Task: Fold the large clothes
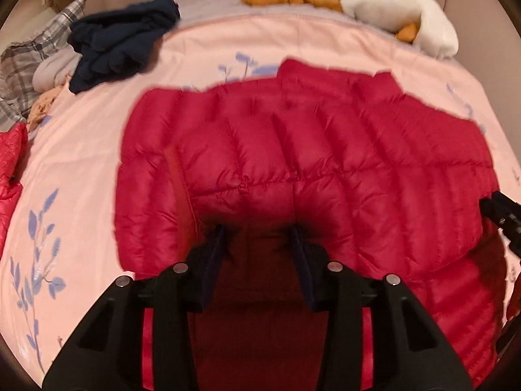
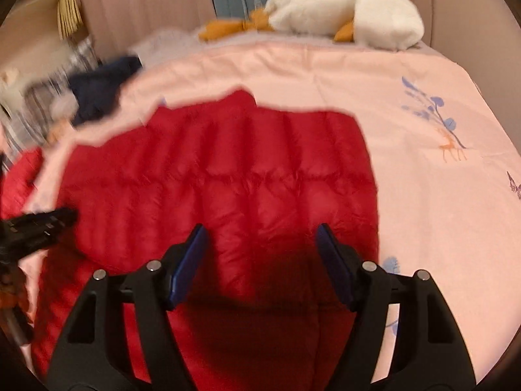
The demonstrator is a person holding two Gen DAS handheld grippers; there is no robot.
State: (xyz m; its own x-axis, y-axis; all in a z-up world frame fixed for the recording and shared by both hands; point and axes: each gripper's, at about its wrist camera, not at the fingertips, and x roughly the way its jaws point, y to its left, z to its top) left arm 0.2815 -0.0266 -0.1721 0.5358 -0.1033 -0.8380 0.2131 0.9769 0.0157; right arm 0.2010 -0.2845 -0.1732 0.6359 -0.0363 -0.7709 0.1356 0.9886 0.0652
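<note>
Pink bedspread (image 1: 97, 169) with blue leaf print covers the bed. Red quilted jacket (image 1: 309, 150) lies spread flat on it, collar toward the headboard. White plush goose (image 2: 345, 13) rests at the far edge; dark navy garment (image 1: 120, 42) sits bunched at far left. Left gripper (image 1: 259, 233) and right gripper (image 2: 262, 231) both hang over the jacket's near part, jaws apart, nothing clamped.

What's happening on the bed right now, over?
Both tongs, left and right, open above red puffer jacket. Jacket flat on pink bedspread, partly folded. Navy garment off aside, nothing blocking.
</note>
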